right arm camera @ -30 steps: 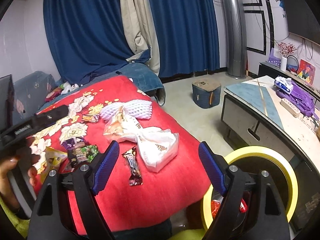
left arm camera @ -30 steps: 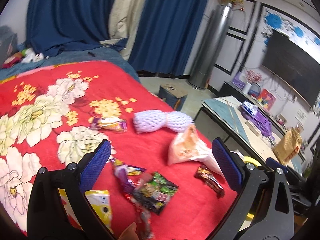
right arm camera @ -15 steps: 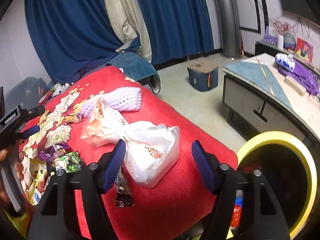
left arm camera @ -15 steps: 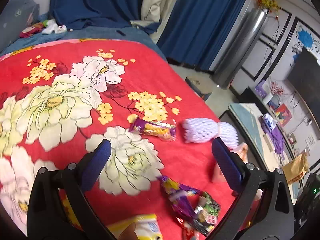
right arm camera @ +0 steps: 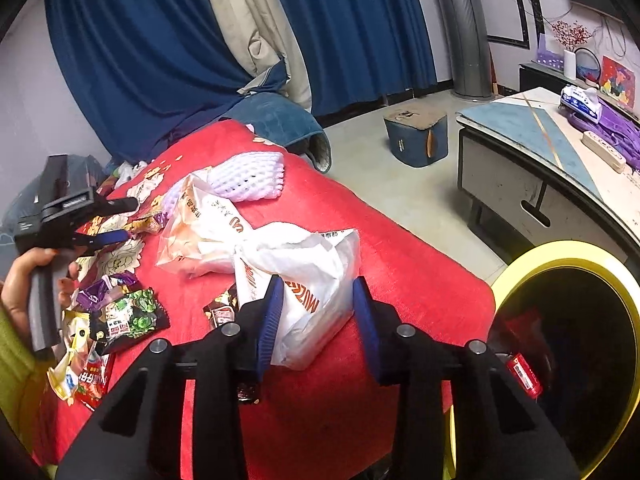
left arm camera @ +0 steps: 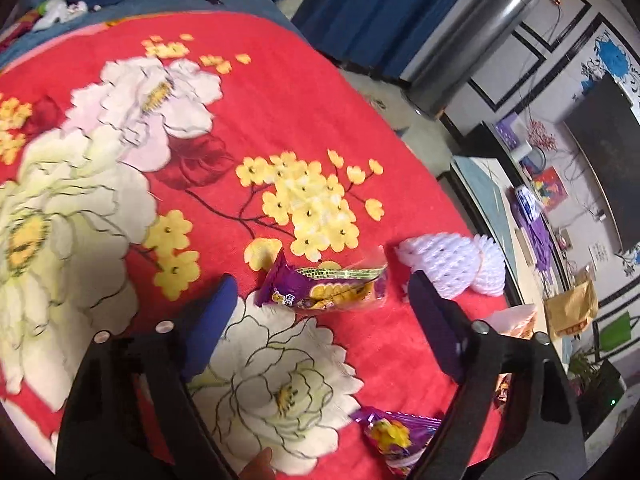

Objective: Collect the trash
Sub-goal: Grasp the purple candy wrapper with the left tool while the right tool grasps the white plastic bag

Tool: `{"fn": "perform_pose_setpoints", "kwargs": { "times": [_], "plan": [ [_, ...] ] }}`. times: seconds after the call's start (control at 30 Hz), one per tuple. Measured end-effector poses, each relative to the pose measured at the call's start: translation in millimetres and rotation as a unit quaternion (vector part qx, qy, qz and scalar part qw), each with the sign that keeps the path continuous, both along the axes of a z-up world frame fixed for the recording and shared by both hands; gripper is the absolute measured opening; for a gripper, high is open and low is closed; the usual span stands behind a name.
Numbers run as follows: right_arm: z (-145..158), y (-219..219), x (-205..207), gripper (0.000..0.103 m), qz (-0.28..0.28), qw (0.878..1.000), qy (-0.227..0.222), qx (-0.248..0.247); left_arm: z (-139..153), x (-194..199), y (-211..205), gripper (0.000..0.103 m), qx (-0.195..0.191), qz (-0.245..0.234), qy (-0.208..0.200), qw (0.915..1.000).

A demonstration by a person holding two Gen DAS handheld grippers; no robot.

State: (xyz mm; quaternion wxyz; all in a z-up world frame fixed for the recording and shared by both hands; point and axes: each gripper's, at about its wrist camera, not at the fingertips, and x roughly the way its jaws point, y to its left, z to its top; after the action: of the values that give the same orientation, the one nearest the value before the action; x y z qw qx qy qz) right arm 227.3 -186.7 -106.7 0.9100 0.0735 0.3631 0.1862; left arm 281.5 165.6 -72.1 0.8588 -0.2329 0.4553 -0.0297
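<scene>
Trash lies scattered on a red flowered blanket (left arm camera: 280,100). A purple and yellow snack wrapper (left arm camera: 328,290) lies flat between the fingertips of my left gripper (left arm camera: 320,284). Its jaws are closing, with both pads still clear of the wrapper. The same gripper (right arm camera: 130,219) shows at the left of the right wrist view, in a hand. A crumpled white plastic bag (right arm camera: 312,264) sits at the bed's near edge. My right gripper (right arm camera: 316,292) straddles its lower end with jaws closing, and both blue pads lie against the bag. A yellow-rimmed black bin (right arm camera: 560,248) stands right of the bed.
A white foam net (left arm camera: 452,264) lies just right of the left gripper. A clear orange-tinted bag (right arm camera: 192,240), a green and black packet (right arm camera: 128,320), a small dark wrapper (right arm camera: 220,312) and another purple wrapper (left arm camera: 396,436) lie nearby. A low table (right arm camera: 520,128) and a blue stool (right arm camera: 416,140) stand beyond.
My left gripper swung across the bed and down onto the purple and yellow wrapper, its jaws narrowing a little. My right gripper dropped over the white bag and its jaws closed in on it.
</scene>
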Motion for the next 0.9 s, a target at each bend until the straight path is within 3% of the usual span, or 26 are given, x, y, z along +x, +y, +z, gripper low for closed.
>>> {"fn": "perform_pose_setpoints", "kwargs": {
  "times": [0.17, 0.23, 0.43, 0.67, 0.9],
  "plan": [
    [1.3, -0.3, -2.0, 0.033, 0.001, 1.000, 0.000, 0.001, -11.3, 3.6, 3.8, 0.057, -0.012, -0.001, 0.009, 0.9999],
    [2.1, 0.2, -2.2, 0.033, 0.002, 1.000, -0.001, 0.001, -11.3, 3.3, 4.7, 0.040, -0.010, -0.002, 0.009, 0.9999],
    [4.9, -0.5, -3.5, 0.032, 0.003, 1.000, -0.005, 0.002, -11.9, -4.2, -0.7, 0.024, -0.018, -0.018, -0.006, 0.9997],
    [19.3, -5.5, -12.3, 0.031, 0.001, 0.999, -0.032, 0.010, 4.8, -24.6, -6.6, 0.013, -0.006, -0.024, -0.044, 0.9987],
    [33.8, -2.1, -22.2, 0.029, 0.008, 0.998, -0.059, 0.015, 27.2, -57.3, -11.9, 0.012, 0.005, -0.020, -0.092, 0.9956]
  ]
}}
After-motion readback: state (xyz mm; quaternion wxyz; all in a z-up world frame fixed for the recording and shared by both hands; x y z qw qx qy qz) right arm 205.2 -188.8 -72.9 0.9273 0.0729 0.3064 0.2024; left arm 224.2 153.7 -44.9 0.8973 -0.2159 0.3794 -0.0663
